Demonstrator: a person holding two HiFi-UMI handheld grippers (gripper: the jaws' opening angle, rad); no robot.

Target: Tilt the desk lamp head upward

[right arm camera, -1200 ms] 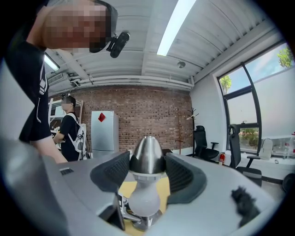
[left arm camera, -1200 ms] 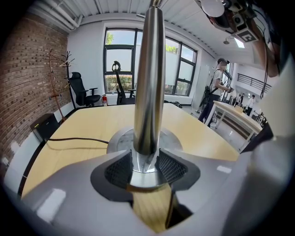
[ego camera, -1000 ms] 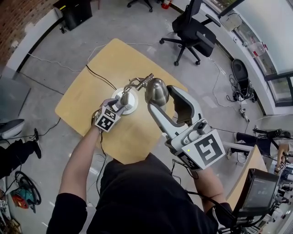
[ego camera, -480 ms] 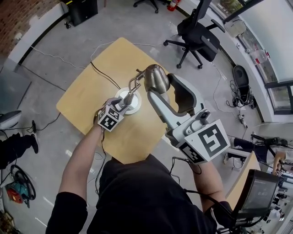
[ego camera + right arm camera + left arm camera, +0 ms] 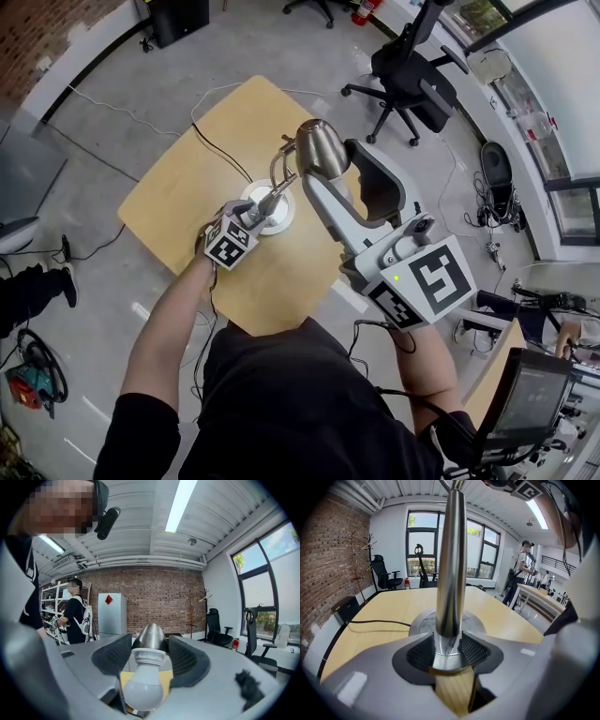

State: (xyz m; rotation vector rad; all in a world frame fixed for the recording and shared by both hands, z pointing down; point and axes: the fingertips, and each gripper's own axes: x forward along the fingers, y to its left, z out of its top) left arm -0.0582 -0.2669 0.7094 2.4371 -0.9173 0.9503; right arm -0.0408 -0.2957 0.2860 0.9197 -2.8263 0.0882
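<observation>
A silver desk lamp stands on the wooden table (image 5: 178,197) on a round base (image 5: 279,217). My left gripper (image 5: 257,216) is shut on the lamp's lower pole (image 5: 451,564), just above the base (image 5: 419,623), with both pads (image 5: 473,649) pressed on the metal. My right gripper (image 5: 325,178) is shut on the lamp head (image 5: 322,146), held high over the table. In the right gripper view the metal head (image 5: 150,636) sits between the pads, and its white bulb (image 5: 143,691) points back toward the camera.
The lamp's black cable (image 5: 221,157) runs across the table to the far edge. A black office chair (image 5: 411,73) stands on the floor beyond the table. A person with a backpack (image 5: 75,613) stands by shelves, and a monitor (image 5: 528,398) is at lower right.
My right gripper has carried the lamp head upward and farther from me, unfolding the jointed arm. My left gripper keeps its hold on the pole by the base.
</observation>
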